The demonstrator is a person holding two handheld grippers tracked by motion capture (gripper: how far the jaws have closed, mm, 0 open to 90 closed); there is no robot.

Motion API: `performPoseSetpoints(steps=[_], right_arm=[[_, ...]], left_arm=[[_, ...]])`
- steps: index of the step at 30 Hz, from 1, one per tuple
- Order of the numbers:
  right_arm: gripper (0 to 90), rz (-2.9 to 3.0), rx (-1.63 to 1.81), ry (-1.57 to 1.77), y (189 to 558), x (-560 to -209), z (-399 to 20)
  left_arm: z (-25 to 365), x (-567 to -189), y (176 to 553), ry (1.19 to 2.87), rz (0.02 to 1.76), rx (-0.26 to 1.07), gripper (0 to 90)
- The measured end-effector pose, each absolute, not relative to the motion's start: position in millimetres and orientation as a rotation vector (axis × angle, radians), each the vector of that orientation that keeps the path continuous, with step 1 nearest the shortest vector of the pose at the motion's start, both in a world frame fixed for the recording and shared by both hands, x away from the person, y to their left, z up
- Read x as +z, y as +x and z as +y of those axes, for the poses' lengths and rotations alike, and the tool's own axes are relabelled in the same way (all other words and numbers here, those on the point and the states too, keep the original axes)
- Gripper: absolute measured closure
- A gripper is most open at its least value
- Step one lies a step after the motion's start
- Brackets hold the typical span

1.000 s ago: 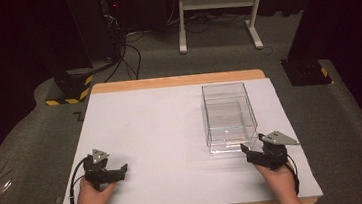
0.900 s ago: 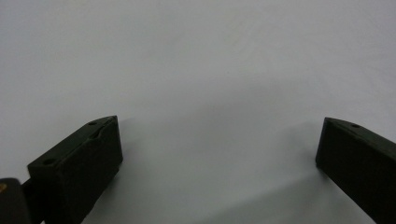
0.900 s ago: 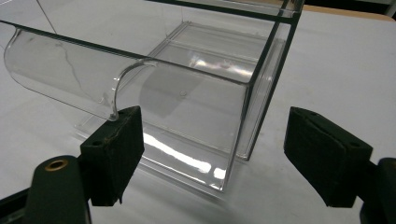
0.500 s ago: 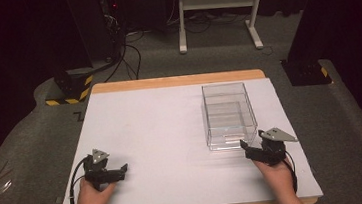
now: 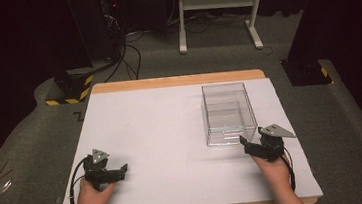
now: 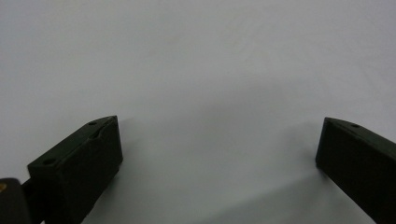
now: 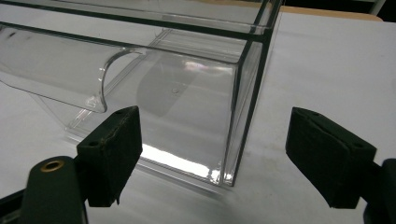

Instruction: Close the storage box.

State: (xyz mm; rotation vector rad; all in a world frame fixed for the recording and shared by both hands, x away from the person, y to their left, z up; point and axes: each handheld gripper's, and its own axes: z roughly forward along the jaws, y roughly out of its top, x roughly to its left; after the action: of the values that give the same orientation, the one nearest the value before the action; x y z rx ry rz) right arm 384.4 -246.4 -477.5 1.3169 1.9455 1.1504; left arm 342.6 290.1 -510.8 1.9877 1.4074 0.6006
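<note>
A clear plastic box [image 5: 228,112] stands on the white table [image 5: 171,128], right of centre, and looks empty. Its near right corner [image 7: 238,107] rises close in front of my right gripper [image 7: 215,158], whose jaws stand wide apart with nothing between them. In the high view that right gripper [image 5: 246,143] rests on the table just in front of the box. My left gripper [image 5: 120,169] lies near the front left of the table, held by a hand. In the left gripper view its jaws [image 6: 219,158] are wide open over bare white tabletop.
The table has a wooden rim [image 5: 177,81] at the far edge. Beyond it on the floor are black stands with yellow-black bases [image 5: 70,92], cables [image 5: 129,51] and a white frame [image 5: 220,8]. A dark pillar base [image 5: 306,70] stands at the right.
The right gripper has edged slightly toward the box's front corner. The left gripper has stayed put.
</note>
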Motion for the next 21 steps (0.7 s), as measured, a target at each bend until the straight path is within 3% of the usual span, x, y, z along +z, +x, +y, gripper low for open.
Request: performPoseSetpoints(steps=[21], right_arm=[[19.0,1.921,1.136,1.338,403,-475,-240]], left_arm=[[290,-511,342,1.986,1.408,0.599,0.7]])
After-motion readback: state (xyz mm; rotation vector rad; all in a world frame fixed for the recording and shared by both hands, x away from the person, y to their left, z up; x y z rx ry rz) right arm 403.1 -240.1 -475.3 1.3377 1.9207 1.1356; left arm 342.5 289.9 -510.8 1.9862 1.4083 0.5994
